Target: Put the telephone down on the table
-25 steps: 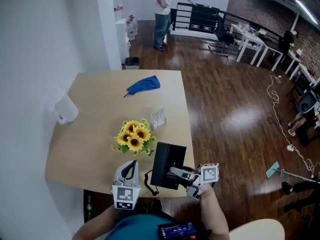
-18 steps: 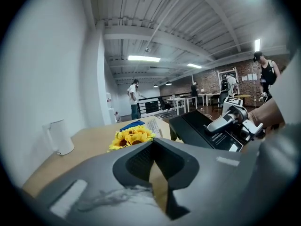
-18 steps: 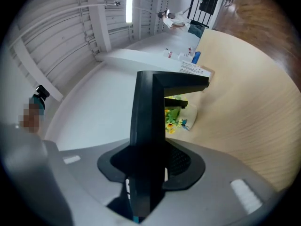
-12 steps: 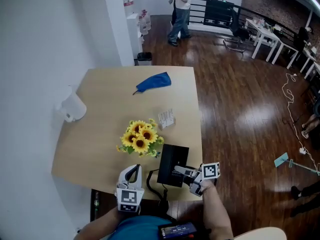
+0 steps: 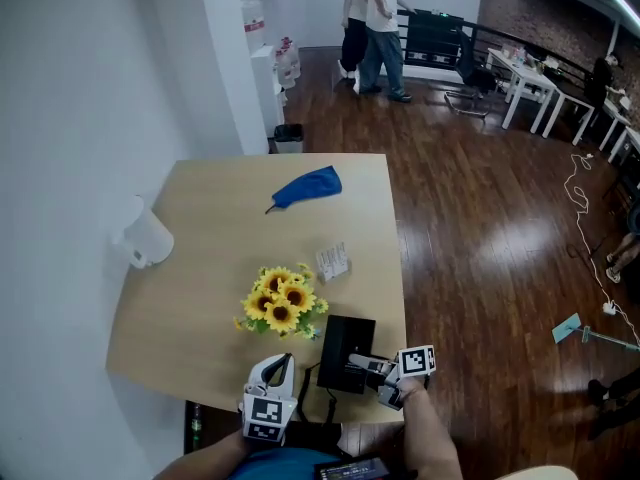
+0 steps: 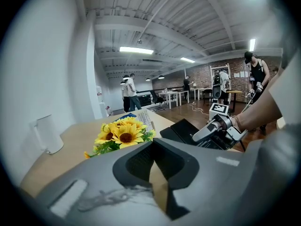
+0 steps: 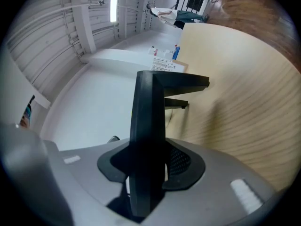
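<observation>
We see the right gripper (image 5: 372,365) clamped on the black telephone (image 5: 345,350), its 2 jaws pressed on the slab's near edge, which stands between them in the right gripper view. The telephone sits low over the near right corner of the wooden table (image 5: 200,268), close beside the sunflowers (image 5: 280,303); we cannot tell whether it touches the tabletop. A black cord (image 5: 300,366) loops from its left side over the table's near edge. The left gripper (image 5: 277,366) hovers at that edge, just left of the telephone, with its jaws drawn together and nothing between them; in its own view the sunflowers lie straight ahead. Farther up the table we find a small printed card (image 5: 333,261) just beyond the flowers, a blue cloth (image 5: 306,186) near the far edge, and a white jug (image 5: 147,240) at the left side by the wall. 2 people (image 5: 375,18) stand on the dark floor well beyond the table
</observation>
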